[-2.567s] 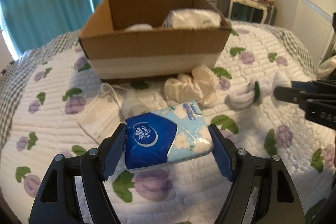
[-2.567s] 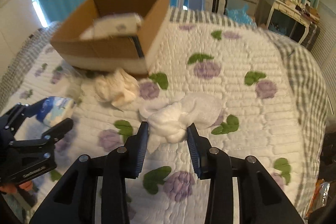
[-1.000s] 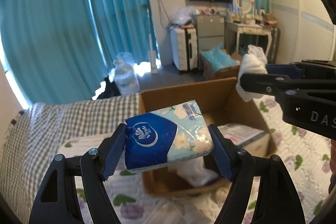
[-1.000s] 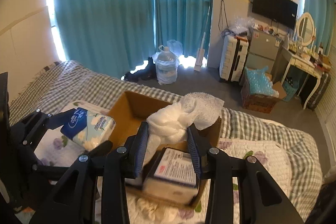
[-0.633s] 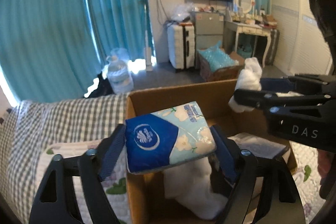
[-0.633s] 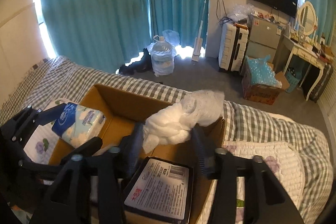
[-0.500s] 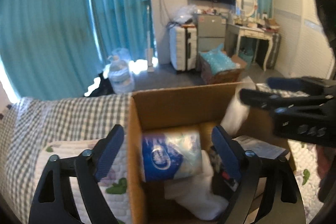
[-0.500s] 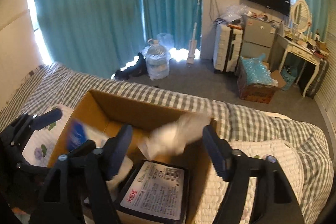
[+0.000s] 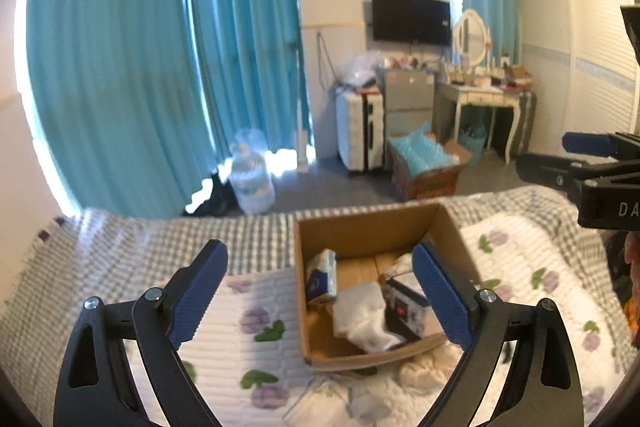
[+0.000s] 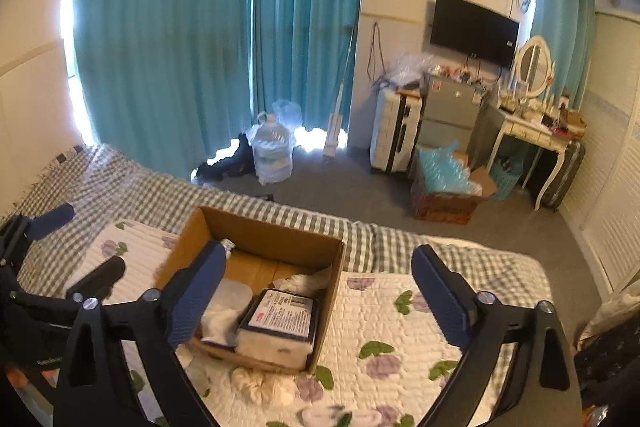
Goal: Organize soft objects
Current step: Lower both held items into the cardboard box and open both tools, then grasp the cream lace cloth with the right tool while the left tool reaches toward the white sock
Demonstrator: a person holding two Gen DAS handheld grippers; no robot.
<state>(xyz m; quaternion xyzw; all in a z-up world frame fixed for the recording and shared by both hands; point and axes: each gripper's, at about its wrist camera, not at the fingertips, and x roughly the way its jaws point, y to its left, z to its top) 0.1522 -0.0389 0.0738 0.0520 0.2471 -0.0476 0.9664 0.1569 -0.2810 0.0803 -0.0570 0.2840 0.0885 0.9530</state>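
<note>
A brown cardboard box (image 9: 368,227) stands on the quilted bed; it also shows in the right wrist view (image 10: 276,231). In it lie the blue tissue pack (image 9: 320,275), a white cloth (image 9: 360,319), a dark-labelled wipes pack (image 10: 280,315) and the white towel (image 10: 304,281). My left gripper (image 9: 320,291) is open and empty, high above the box. My right gripper (image 10: 316,291) is open and empty, also above the box. A cream cloth bundle (image 10: 260,383) lies on the quilt in front of the box, with a white face mask (image 9: 316,403) beside it.
The bed has a white floral quilt (image 10: 400,339) over a grey checked sheet (image 9: 132,243). Beyond the bed are teal curtains (image 10: 200,27), a water jug (image 10: 272,151), a suitcase (image 10: 394,131) and a dressing table (image 10: 528,131).
Both grippers opened and dropped their loads into the box: the tissue pack from the left, the white towel from the right. Both have since risen and drawn back from the box.
</note>
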